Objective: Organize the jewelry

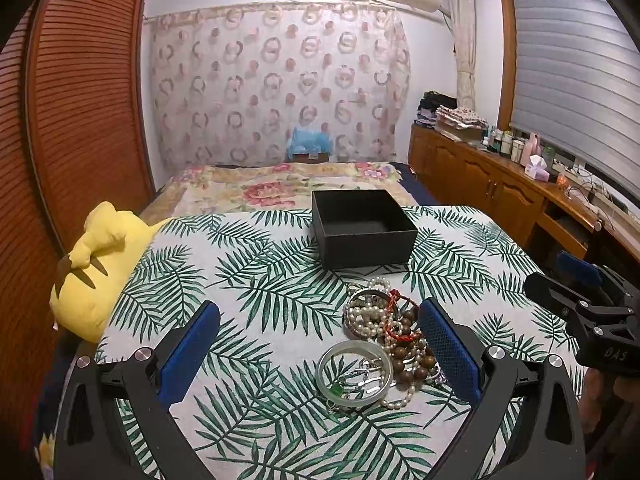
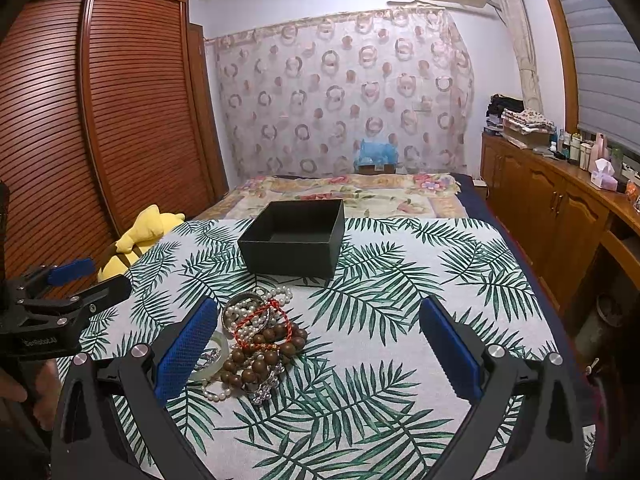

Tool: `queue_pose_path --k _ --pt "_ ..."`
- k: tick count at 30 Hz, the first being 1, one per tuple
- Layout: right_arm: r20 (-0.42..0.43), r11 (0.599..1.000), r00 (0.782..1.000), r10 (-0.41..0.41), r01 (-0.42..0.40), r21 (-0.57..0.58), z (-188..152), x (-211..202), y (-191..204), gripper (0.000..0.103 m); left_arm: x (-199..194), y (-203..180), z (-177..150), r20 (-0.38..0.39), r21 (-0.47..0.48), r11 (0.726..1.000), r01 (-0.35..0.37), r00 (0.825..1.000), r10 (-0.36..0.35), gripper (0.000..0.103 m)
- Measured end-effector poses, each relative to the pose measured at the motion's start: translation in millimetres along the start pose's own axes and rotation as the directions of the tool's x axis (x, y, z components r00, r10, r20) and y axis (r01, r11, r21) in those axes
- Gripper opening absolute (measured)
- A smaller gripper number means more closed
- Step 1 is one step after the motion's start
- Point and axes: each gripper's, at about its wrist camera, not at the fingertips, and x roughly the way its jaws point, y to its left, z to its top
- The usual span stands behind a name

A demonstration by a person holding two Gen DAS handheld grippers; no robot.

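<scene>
- two grippers, left and right, both spread wide and holding nothing.
- the jewelry lies in one tangled heap just in front of the box, on the leaf cloth.
- the box looks empty, so you seem to be at the first pick.
- next, you'd close on one piece, maybe the bangle, and lift it free without dragging the beads.

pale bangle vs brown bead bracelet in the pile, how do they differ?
The pale bangle is one smooth translucent rigid ring; the brown bead bracelet is a string of dark round wooden-looking beads. The bangle lies flat at the pile's near edge; the beads bunch up, tangled with pearls. Both sit on the leaf-print cloth, outside the black box.
</scene>
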Motion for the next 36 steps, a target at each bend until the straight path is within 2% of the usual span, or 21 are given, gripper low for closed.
queue_pose_path --k 36 --pt "-0.001 1.000 1.000 0.002 -0.002 0.002 0.0 -1.5 2.6 0.101 4.0 1.0 2.6 -0.014 -0.006 1.000 0.012 1.000 -0.012 0.096"
